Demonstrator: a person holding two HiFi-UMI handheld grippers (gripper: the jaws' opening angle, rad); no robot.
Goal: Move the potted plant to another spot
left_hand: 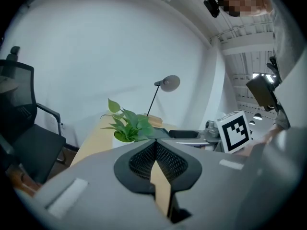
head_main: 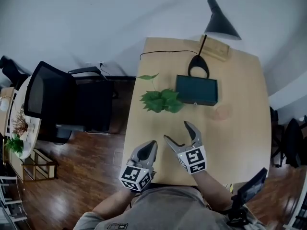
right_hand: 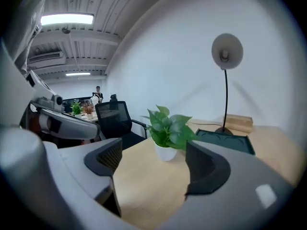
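The potted plant (head_main: 160, 100), green leaves in a small white pot (right_hand: 166, 152), stands on the wooden table (head_main: 240, 128) left of a dark green tray. My right gripper (head_main: 181, 134) hangs open over the table's near half, short of the plant, with nothing between its jaws. My left gripper (head_main: 147, 149) sits at the table's near left edge, its jaws shut together on nothing. In the left gripper view the plant (left_hand: 128, 126) shows well ahead, beyond the closed jaws. From the right gripper view the plant (right_hand: 168, 128) stands ahead between the two spread fingers.
A dark green tray (head_main: 196, 90) lies right of the plant, with a black desk lamp (head_main: 218, 25) and a wooden block (head_main: 215, 49) behind it. A black office chair (head_main: 62, 102) stands left of the table. A side table with plants (head_main: 17, 128) is at far left.
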